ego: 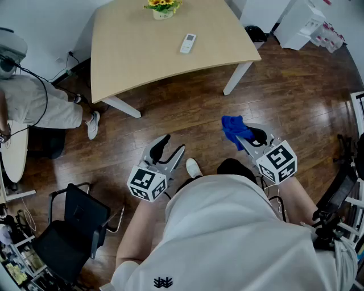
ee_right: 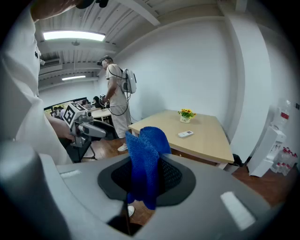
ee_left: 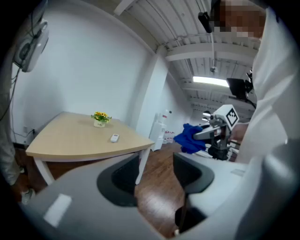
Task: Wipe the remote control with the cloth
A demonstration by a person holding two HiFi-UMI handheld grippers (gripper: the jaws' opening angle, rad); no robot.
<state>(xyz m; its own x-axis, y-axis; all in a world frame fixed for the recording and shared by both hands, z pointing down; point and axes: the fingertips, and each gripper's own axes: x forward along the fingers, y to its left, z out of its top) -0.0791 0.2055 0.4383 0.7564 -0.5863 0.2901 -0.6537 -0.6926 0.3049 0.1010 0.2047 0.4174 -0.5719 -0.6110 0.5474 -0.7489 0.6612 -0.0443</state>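
- Remote control [ego: 188, 43]: white, flat on the table [ego: 131, 57], set inward of every edge, near the flower pot [ego: 162, 7]; well apart from both grippers.
- Cloth [ego: 232, 128]: blue, bunched, clamped between the jaws of the right gripper [ego: 245, 138], held over the floor.
- Left gripper [ego: 169, 149]: jaws parted, nothing between them; beside the right gripper, not touching it.
- Floor [ego: 187, 108]: dark wood planks; an open stretch runs from the grippers to the table's curved near edge, with white table legs [ego: 236, 78] at either end.
- Office chair [ego: 79, 219]: black, lower left.
- Second person [ego: 40, 102]: off the table's left edge.
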